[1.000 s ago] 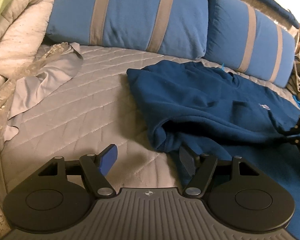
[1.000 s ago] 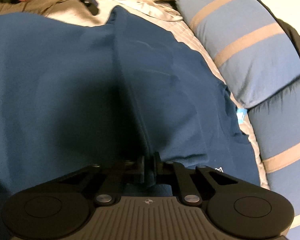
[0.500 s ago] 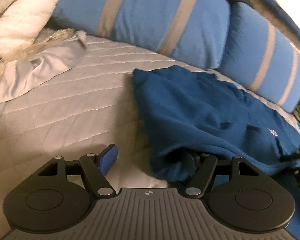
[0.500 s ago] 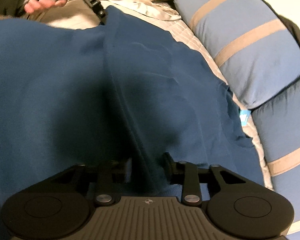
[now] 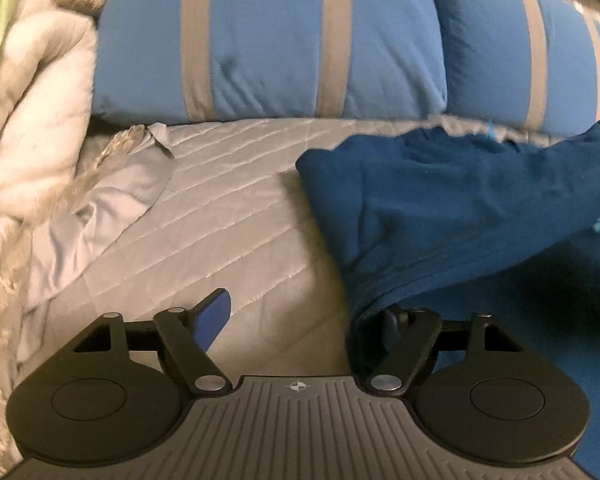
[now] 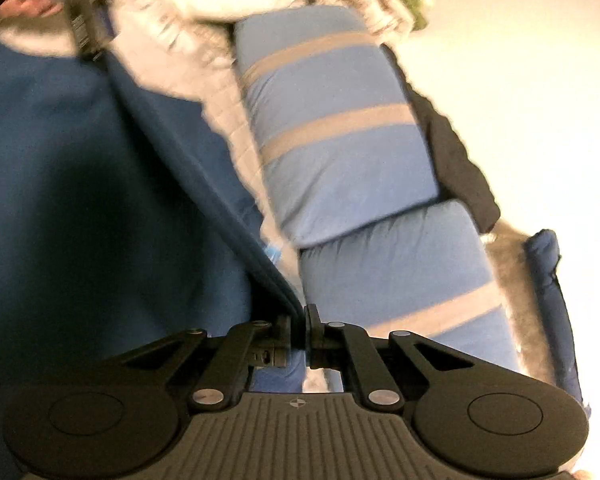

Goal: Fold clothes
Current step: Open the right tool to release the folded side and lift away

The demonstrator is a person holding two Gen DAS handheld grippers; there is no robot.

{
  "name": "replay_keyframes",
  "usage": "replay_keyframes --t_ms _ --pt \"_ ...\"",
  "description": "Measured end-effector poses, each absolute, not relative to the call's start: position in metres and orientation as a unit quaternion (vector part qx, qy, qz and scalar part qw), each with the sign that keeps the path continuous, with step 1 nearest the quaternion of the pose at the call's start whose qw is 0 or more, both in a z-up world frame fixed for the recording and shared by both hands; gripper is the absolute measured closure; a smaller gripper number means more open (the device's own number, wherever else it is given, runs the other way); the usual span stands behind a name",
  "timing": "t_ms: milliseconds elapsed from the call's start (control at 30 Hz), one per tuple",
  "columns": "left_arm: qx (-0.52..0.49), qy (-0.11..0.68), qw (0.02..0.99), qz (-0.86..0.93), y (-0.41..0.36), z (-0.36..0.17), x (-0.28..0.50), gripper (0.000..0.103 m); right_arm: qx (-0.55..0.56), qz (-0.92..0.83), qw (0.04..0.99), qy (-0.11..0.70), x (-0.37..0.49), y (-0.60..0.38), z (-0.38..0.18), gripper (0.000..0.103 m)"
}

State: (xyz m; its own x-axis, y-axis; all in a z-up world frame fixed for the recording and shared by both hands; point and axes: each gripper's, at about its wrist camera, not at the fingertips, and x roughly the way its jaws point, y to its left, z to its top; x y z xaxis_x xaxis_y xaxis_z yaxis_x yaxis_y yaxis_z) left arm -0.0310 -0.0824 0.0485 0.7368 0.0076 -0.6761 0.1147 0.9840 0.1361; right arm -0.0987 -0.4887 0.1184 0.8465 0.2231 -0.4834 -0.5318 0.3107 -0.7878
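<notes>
Navy garment (image 5: 460, 208) pinched by right tool (image 6: 298, 330); left tool (image 5: 300, 316) spread wide, one finger under its edge.

Two plump blue pillows with tan stripes (image 5: 268, 40) line the far edge of a grey quilted bedspread (image 5: 236, 216); a cream, bunched comforter (image 5: 32, 120) is heaped left, under warm light.

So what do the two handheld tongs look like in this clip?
Both the left tongs and right tongs share a ribbed grey body with a small crosshair mark, two black round discs, and black linkages with silver pins. A blue pad shows on the left tongs.
</notes>
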Motion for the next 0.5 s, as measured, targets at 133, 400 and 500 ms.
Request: replay_keyframes --t_ms 133,400,500 --pt "0.118 0.378 0.918 -0.035 -0.094 0.041 -0.033 0.029 -0.518 0.280 0.771 0.243 -0.112 -0.505 0.072 0.076" --pt "0.094 0.362 0.925 -0.069 -0.087 0.068 -0.072 0.029 -0.426 0.269 0.815 0.286 -0.112 -0.534 0.043 0.042" --pt "0.079 0.348 0.931 -0.082 -0.087 0.086 -0.089 0.029 -0.402 0.255 0.829 0.293 -0.097 -0.540 0.044 0.044"
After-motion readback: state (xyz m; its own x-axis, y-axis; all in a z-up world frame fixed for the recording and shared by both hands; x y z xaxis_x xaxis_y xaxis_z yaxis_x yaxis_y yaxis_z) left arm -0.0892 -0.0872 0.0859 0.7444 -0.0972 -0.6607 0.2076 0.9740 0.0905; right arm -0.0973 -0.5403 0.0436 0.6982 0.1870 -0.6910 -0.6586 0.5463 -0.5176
